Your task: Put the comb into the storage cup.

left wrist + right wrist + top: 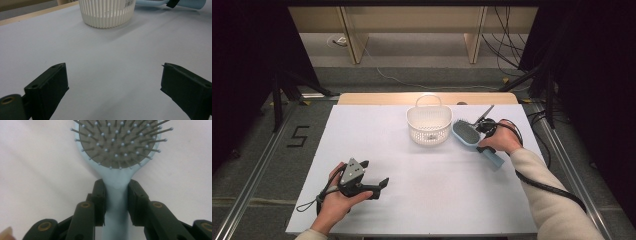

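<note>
Hairbrush [116, 147] position: it lies on the white table [422, 170], bristles up, just to the right of the white basket [429, 125] and close beside it; contact between the two cannot be confirmed from the high view. The brush body is light blue, with a grey pad carrying ball-tipped pins.

Your right gripper [116, 203] is clamped on the neck of the brush, directly below the paddle. In the right gripper view both black jaws press flat against the sides of the blue handle, one on each side. In the high view your right hand [502, 142] sits over the handle, and the handle end projects toward you past the hand.

Your left gripper [362, 180] rests low at the near left of the table, well apart from the brush and the basket. Its jaws stand wide, with bare table surface between them.

Readable markings: a small printed label [128, 3] is fixed to the slatted wall of the basket; its text is too blurred to read. A figure "5" [298, 136] is marked on the floor to the left of the table.
</note>
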The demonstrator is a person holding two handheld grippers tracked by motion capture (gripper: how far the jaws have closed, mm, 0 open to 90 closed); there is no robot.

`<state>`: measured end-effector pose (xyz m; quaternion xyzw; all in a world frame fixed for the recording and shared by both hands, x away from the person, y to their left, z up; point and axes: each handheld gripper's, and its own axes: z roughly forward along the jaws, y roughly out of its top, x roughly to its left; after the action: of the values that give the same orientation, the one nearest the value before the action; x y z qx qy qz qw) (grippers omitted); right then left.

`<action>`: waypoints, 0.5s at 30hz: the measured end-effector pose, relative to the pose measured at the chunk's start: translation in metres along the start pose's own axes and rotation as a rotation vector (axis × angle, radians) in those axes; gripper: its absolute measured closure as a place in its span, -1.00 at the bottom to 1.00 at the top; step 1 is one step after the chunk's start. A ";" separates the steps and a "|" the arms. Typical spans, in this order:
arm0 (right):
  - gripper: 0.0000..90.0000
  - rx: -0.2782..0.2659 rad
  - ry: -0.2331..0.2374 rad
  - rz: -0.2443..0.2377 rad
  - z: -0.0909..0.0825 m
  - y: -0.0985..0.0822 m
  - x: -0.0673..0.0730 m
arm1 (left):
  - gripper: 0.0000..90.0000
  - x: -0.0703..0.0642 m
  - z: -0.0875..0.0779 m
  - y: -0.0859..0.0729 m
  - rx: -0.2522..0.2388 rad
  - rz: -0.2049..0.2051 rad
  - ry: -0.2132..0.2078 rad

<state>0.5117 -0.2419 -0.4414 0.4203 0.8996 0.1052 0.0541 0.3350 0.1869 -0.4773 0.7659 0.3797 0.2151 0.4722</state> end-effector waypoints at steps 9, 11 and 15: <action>0.57 -0.033 0.004 0.005 -0.003 -0.003 0.000 | -0.85 0.000 0.000 0.000 0.002 0.000 -0.001; 0.57 -0.035 -0.001 0.010 -0.004 -0.004 0.000 | -0.85 0.000 0.000 0.000 0.002 0.001 -0.001; 0.57 -0.056 -0.003 0.019 -0.006 -0.005 0.000 | -0.85 0.000 0.000 0.000 0.003 0.001 -0.001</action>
<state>0.5070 -0.2464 -0.4372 0.4274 0.8922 0.1302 0.0661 0.3352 0.1870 -0.4777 0.7668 0.3796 0.2144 0.4711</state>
